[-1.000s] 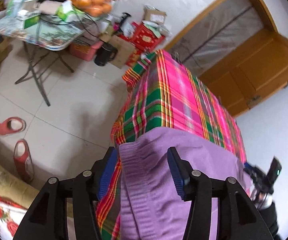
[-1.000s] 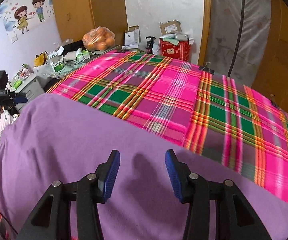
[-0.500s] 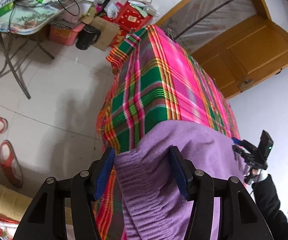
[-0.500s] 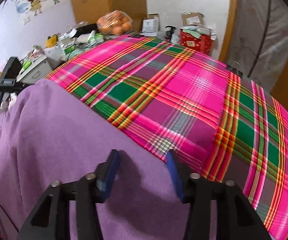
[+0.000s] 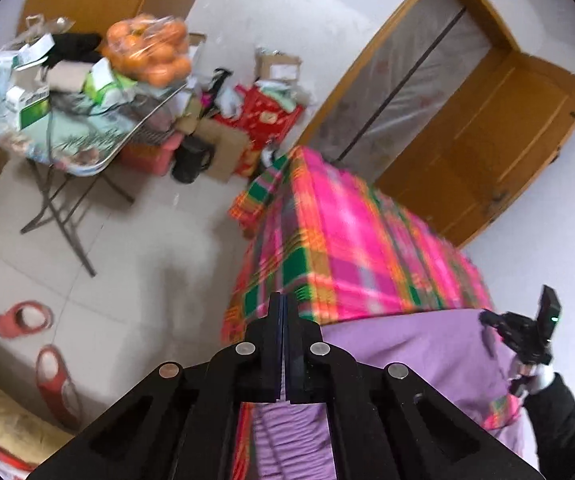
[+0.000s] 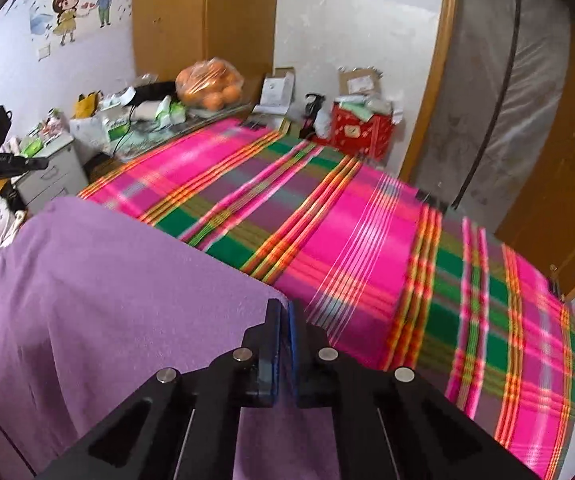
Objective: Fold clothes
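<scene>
Left wrist view: both tongs pinch the purple garment on plaid cloth, folding table nearby.

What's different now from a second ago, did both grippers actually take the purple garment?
Both did. The left gripper, open astride the purple knitted garment's ribbed corner before, has shut on it. The right gripper, open above the garment's far edge, is closing with the fabric between its pads. The garment still lies spread over the pink and green plaid cloth.
</scene>
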